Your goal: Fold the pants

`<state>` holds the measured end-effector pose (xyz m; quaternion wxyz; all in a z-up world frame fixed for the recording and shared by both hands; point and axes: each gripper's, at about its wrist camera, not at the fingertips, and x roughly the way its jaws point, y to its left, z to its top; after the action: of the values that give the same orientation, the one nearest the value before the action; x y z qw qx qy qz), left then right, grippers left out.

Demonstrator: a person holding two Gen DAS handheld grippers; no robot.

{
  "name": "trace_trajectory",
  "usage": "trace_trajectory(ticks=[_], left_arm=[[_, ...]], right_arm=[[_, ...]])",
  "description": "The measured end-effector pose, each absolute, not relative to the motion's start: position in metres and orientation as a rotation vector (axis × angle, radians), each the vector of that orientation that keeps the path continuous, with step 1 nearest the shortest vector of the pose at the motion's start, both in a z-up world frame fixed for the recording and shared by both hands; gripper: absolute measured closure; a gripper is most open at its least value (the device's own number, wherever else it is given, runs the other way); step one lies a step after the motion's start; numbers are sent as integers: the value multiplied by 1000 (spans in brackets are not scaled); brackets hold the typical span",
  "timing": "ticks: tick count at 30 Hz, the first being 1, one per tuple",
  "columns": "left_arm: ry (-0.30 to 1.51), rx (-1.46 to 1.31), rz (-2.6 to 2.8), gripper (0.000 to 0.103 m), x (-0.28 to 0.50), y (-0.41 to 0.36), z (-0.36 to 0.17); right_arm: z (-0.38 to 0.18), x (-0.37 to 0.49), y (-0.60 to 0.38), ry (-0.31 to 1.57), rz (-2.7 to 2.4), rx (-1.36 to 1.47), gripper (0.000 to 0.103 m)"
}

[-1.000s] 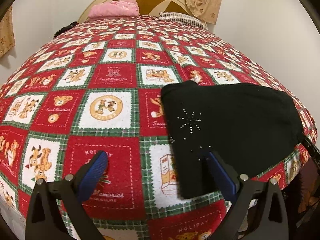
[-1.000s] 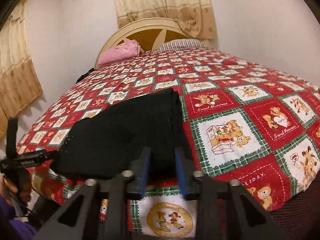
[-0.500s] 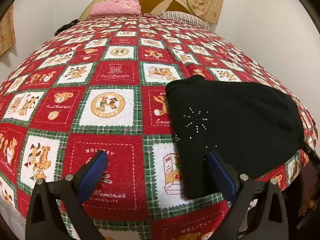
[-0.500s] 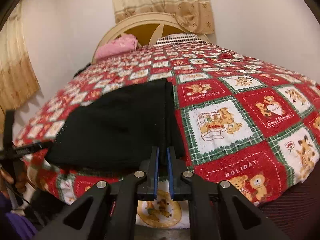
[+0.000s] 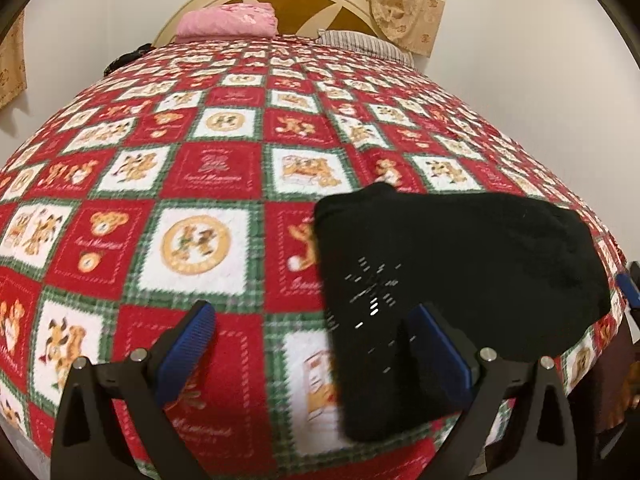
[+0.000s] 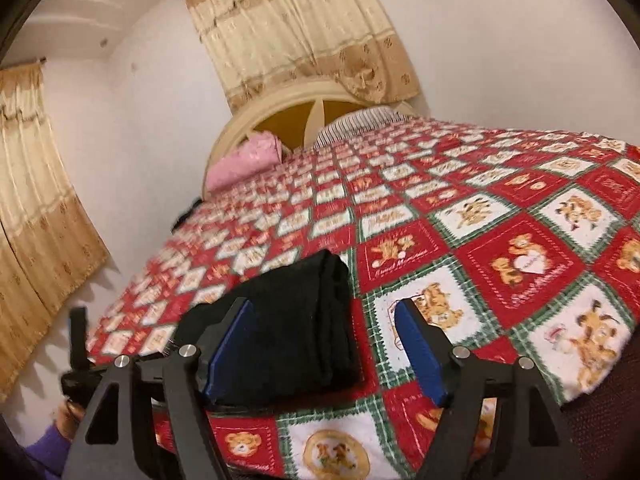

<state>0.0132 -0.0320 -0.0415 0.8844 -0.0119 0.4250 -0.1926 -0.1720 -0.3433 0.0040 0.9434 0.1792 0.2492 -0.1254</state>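
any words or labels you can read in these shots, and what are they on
"Sweet Memories", only loosely legible: script on a red square of the bedspread.
Script on the other bedspread squares: too blurred to read.
Black pants: a sparkly stud pattern, no text.
Left gripper, right gripper: no labels visible.

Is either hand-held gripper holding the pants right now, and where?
Nothing held. Left hand-held gripper and right hand-held gripper are open; folded black pants lie free.

A home bedroom: quilted bed (image 5: 224, 176), headboard (image 6: 320, 100), pillows (image 6: 248, 160), curtains (image 6: 304, 28).
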Motion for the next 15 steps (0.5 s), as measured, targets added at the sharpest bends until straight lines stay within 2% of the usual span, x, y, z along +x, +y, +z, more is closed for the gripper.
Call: trace_trajectory(ticks=[6,13,15], left_arm=[[895,37,-419,2,16,-56,-48],[924,32,-419,1,17,-63,-57],[924,30,-416,1,17,-63,-57]], right_arm=[[-39,-151,-352,603,-213,477,29],[-46,-142,-336,614,-133,460,29],[-47,-141,-334,626,-155,436,34]])
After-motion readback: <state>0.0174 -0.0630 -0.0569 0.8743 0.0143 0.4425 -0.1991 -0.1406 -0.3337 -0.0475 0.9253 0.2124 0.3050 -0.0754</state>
